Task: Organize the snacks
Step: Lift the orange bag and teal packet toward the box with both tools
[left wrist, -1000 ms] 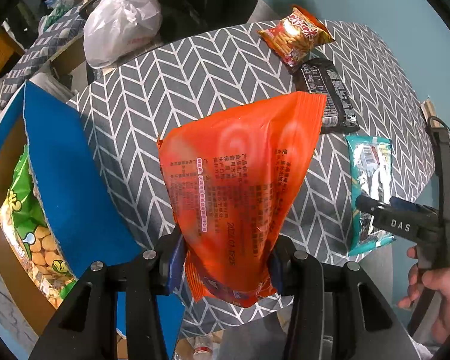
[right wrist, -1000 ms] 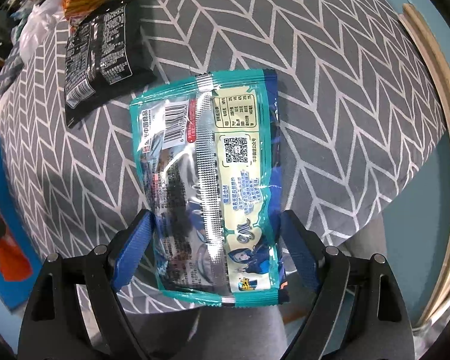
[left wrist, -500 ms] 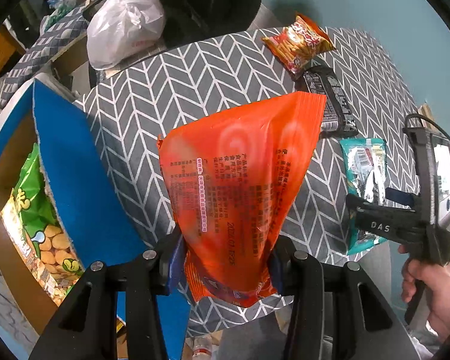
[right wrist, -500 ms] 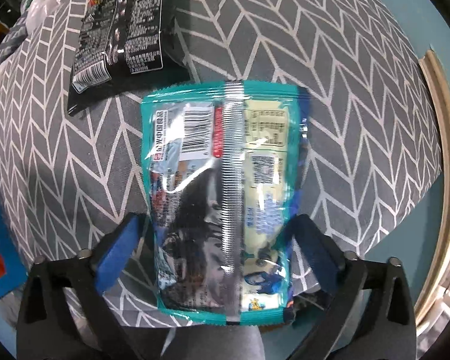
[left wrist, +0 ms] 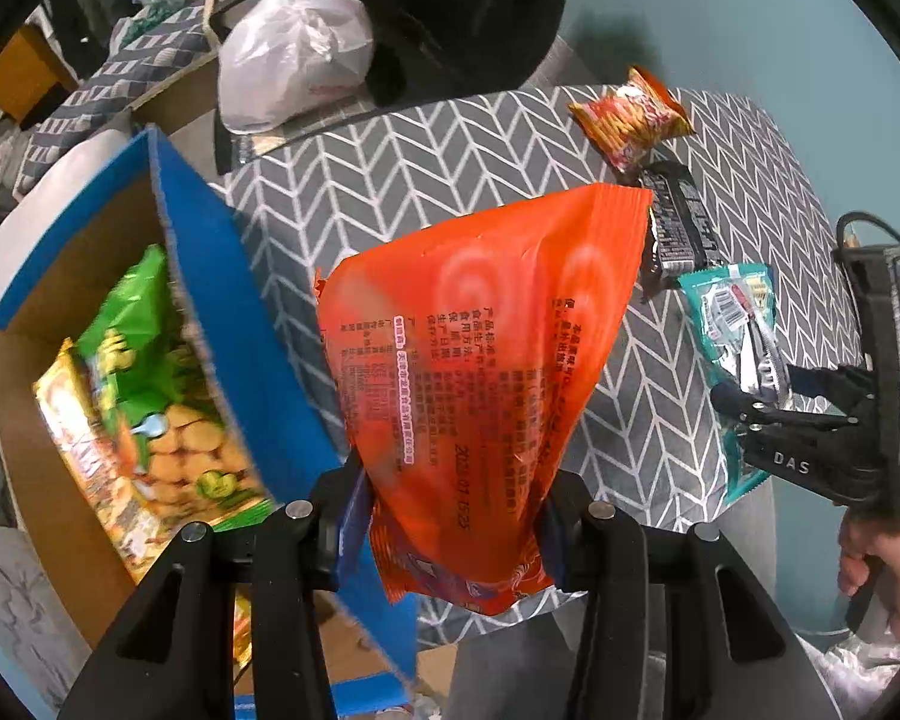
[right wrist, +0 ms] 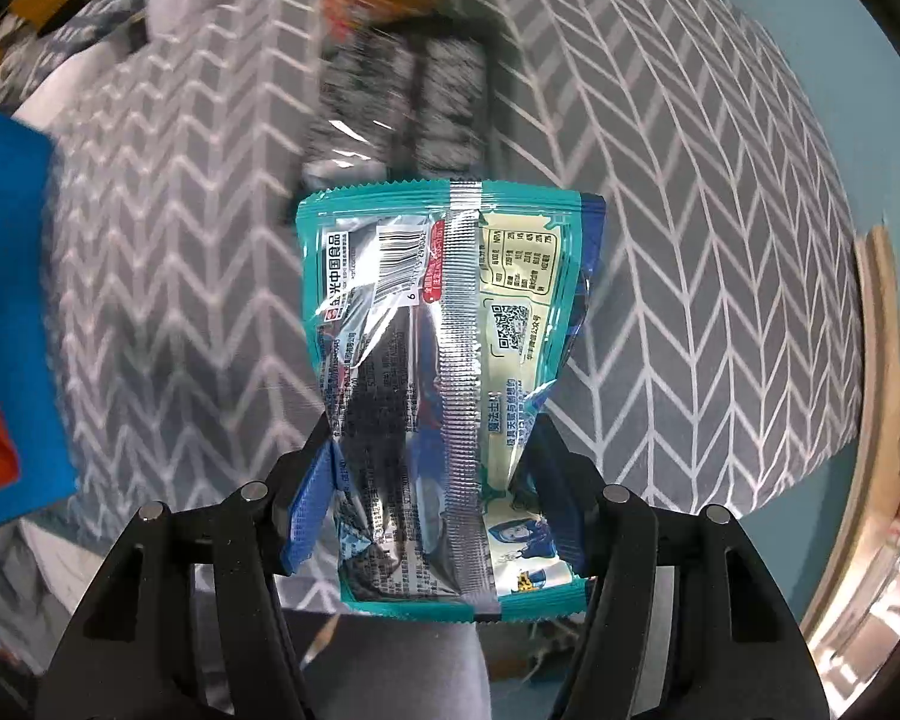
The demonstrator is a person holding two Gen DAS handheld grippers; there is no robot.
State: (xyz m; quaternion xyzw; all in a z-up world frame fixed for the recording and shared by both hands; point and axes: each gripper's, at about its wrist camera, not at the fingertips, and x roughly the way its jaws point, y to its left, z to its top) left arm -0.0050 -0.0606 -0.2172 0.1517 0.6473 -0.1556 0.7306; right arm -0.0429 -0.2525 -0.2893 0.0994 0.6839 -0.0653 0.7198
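Observation:
My left gripper (left wrist: 450, 516) is shut on an orange snack bag (left wrist: 480, 348) and holds it in the air beside a blue-edged cardboard box (left wrist: 210, 276). The box holds a green cracker bag (left wrist: 150, 384). My right gripper (right wrist: 432, 492) is shut on a teal snack bag (right wrist: 444, 360), which is pinched at its waist above the chevron cloth (right wrist: 690, 240). In the left wrist view the right gripper (left wrist: 810, 420) shows at the right with the teal bag (left wrist: 732, 312).
A black snack bag (left wrist: 678, 222) and a red-orange snack bag (left wrist: 630, 114) lie on the chevron-cloth table (left wrist: 438, 180). A white plastic bag (left wrist: 294, 54) sits behind the table. The box's blue flap (right wrist: 12, 312) shows left in the right wrist view.
The right gripper has closed on the teal bag and lifted it. The left gripper has carried the orange bag left toward the box, whose inside now shows more.

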